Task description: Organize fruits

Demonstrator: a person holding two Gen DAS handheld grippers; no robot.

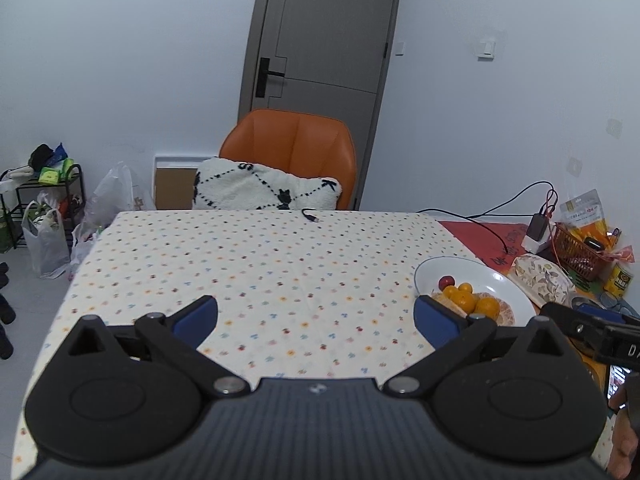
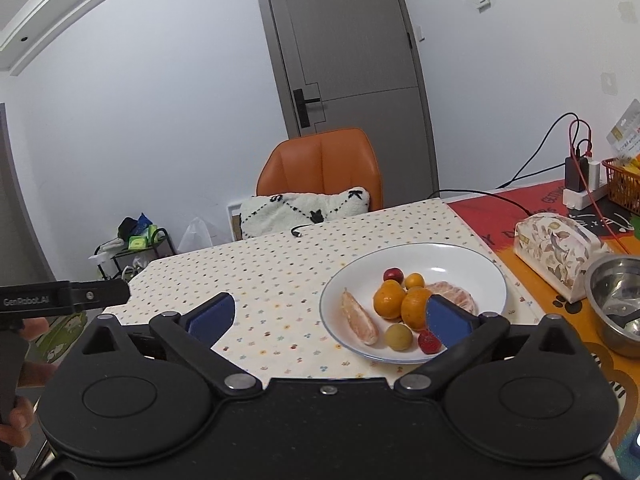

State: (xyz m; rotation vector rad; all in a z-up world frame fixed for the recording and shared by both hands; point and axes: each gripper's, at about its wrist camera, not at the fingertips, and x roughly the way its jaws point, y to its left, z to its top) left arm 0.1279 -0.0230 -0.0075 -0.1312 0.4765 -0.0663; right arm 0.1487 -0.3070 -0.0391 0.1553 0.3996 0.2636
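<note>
A white plate (image 2: pixel 460 256) on the dotted tablecloth holds several fruits: oranges (image 2: pixel 388 300), a small kumquat (image 2: pixel 414 281), a peeled mandarin (image 2: pixel 456 296), a peeled segment (image 2: pixel 359 317), a yellow-green fruit (image 2: pixel 398 336) and two red ones (image 2: pixel 393 274). My right gripper (image 2: pixel 332 316) is open and empty, hovering just in front of the plate, its right finger over the plate's near edge. My left gripper (image 1: pixel 316 320) is open and empty above the cloth, left of the plate (image 1: pixel 496 280).
A floral tissue box (image 2: pixel 556 248), a steel bowl (image 2: pixel 616 300) and an orange basket (image 2: pixel 624 184) with chargers and cables stand to the right. An orange chair (image 2: pixel 320 168) with a white cushion (image 2: pixel 304 208) is behind the table. A cable end (image 1: pixel 310 216) lies at the far edge.
</note>
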